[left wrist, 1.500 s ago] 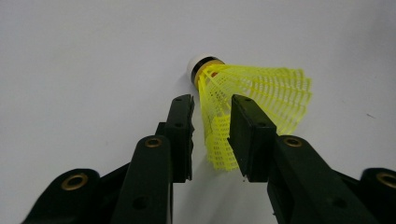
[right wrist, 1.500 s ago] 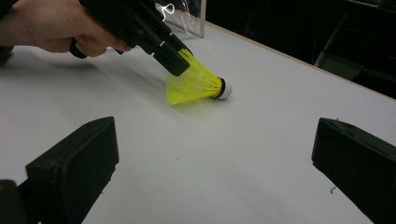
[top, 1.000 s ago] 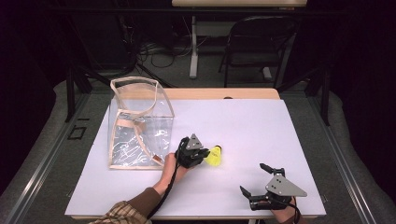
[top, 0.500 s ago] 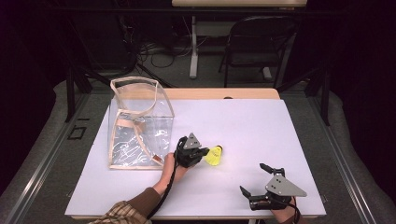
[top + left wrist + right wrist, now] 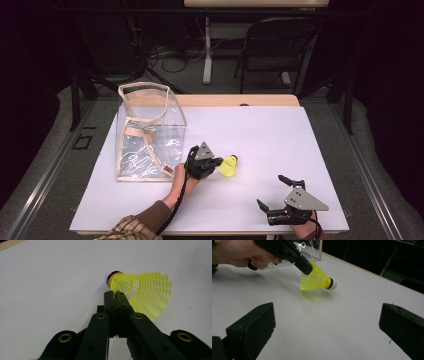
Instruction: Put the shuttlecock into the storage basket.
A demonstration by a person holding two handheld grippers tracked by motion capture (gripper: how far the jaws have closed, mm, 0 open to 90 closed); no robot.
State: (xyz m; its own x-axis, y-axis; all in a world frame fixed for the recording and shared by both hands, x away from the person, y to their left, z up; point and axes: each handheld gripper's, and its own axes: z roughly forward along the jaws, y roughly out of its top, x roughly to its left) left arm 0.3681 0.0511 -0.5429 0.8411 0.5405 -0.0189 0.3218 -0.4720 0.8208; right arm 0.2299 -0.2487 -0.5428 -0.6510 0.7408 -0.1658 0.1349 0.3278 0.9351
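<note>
We pinch a yellow plastic mesh shuttlecock [image 5: 140, 293] on the white table [image 5: 280, 130].
Our left gripper [image 5: 115, 295] is clamped on its skirt; our right gripper [image 5: 274, 191] rests wide open, holding nothing.

A shuttlecock [image 5: 228, 165] lies on the table [image 5: 280, 135], right of a clear bag [image 5: 148, 131] standing at the table's left. The left gripper [image 5: 216, 162] sits between them; the right gripper [image 5: 270, 192] is near the front edge.
</note>
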